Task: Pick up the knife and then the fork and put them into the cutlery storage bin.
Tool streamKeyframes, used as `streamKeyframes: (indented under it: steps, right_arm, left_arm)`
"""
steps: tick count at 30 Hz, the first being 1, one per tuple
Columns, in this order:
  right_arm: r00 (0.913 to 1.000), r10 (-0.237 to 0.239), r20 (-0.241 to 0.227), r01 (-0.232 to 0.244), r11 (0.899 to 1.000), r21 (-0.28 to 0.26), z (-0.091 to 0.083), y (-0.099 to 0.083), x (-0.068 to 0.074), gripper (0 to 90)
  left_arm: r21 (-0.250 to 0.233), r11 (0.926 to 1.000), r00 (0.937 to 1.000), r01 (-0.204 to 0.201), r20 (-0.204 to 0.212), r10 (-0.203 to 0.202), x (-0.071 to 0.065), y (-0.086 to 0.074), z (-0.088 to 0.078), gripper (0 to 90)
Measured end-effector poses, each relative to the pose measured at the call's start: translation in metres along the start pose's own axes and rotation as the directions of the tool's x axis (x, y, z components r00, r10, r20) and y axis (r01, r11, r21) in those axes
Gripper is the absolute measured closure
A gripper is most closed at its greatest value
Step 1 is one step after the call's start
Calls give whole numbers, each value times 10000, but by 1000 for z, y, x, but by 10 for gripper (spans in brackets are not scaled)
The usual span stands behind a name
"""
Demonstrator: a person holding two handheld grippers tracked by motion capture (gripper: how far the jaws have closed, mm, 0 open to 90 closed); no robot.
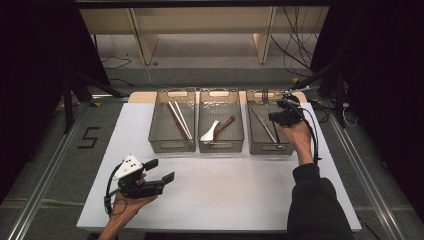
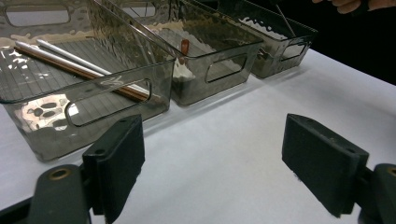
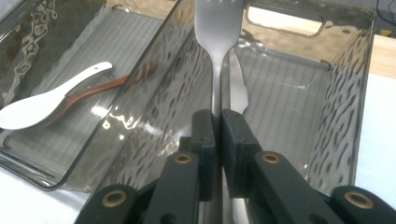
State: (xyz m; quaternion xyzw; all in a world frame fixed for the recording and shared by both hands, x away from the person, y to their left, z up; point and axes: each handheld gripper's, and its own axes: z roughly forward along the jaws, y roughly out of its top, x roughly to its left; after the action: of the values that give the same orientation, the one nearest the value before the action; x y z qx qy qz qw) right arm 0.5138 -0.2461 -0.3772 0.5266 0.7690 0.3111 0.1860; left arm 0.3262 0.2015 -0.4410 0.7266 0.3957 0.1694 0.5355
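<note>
My claw is clamped on the handle of a metal fork, its two black jaws pressed against the thin stem from either side. The fork stands up between them, tines at the top edge. Behind it lies a smoky clear bin with a ribbed floor; a knife rests inside, just beside the fork's stem. In the neighbouring bin, a white spoon lies against a brown spoon.

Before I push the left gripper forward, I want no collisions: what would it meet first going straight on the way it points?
Probably the middle bin: the open left gripper points across bare white table toward its front wall, though depth is hard to judge.
</note>
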Motion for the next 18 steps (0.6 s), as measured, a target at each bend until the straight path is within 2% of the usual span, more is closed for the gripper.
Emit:
streamKeyframes:
  steps: [18]
  right_arm:
    - [9994,335,-126,-333,9992,201,9,-8,-1,822]
  left_arm:
    - [-29,10000,10000,33,-5,-33,0,0,0,206]
